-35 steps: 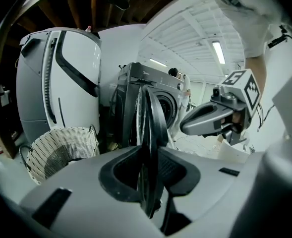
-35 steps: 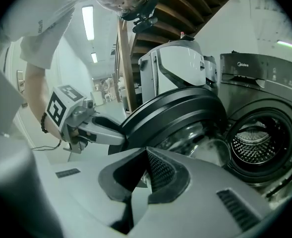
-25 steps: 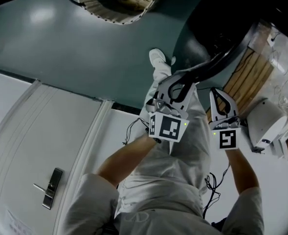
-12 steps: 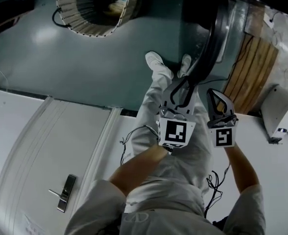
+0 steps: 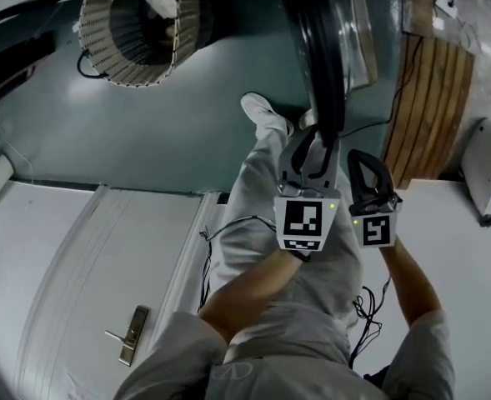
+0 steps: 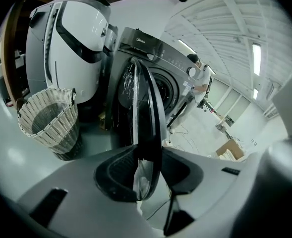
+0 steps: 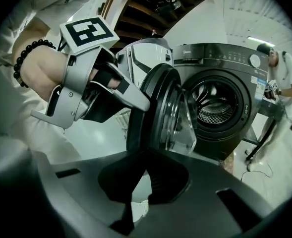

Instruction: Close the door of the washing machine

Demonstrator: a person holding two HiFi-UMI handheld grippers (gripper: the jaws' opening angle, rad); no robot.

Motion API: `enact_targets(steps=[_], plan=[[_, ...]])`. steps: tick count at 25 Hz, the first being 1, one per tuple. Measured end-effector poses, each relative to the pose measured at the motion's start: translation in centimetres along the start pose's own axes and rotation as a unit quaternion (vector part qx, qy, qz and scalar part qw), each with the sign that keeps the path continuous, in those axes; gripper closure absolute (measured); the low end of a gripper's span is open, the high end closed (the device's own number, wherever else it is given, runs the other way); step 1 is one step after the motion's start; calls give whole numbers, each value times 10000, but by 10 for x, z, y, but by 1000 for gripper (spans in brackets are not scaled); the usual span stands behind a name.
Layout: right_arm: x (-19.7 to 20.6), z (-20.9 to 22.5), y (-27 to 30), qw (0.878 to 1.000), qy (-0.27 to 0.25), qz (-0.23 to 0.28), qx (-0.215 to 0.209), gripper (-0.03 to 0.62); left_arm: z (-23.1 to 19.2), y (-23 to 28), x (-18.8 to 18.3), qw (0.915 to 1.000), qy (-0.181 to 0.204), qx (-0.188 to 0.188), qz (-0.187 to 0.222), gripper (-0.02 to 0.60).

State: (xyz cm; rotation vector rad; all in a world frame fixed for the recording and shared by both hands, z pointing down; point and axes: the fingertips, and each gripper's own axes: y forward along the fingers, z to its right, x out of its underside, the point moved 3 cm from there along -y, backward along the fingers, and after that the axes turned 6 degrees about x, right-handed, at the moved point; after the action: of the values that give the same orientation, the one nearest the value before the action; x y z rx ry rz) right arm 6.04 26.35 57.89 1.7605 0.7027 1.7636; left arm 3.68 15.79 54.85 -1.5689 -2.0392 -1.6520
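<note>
The dark, glass-centred washing machine door (image 6: 146, 108) stands edge-on, part open, in front of the grey washing machine (image 7: 220, 83) and its drum opening (image 7: 217, 105). My left gripper (image 6: 146, 173) straddles the door's rim. Its jaws have just been opening, and a gap shows beside the rim on one side. In the head view the left gripper (image 5: 310, 144) sits at the lower end of the door (image 5: 320, 48). My right gripper (image 7: 145, 170) is shut and empty, its tips close to the door's lower rim. I cannot tell whether they touch it. From above, the right gripper (image 5: 366, 169) lies beside the left.
A wicker laundry basket (image 6: 49, 118) stands on the floor left of the machine, and a white appliance (image 6: 76, 43) rises behind it. Wooden boards (image 5: 428, 98) lie to the right. A white panel with a handle (image 5: 128, 336) lies lower left. A person (image 7: 279, 73) stands right of the machine.
The door has swung from a slant at the right to almost straight up the picture. Both grippers went with it. The left jaws have spread apart.
</note>
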Motion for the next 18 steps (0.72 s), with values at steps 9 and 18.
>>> enact_targets(steps=[9,18], plan=[[19,15,-5,9989,417,78,217,580,33,25,-5,9989,-388,179,-179,434],[30,50,-2,9970,578,288,434,510,64,54,-17,9964,-732,313,-288,422]])
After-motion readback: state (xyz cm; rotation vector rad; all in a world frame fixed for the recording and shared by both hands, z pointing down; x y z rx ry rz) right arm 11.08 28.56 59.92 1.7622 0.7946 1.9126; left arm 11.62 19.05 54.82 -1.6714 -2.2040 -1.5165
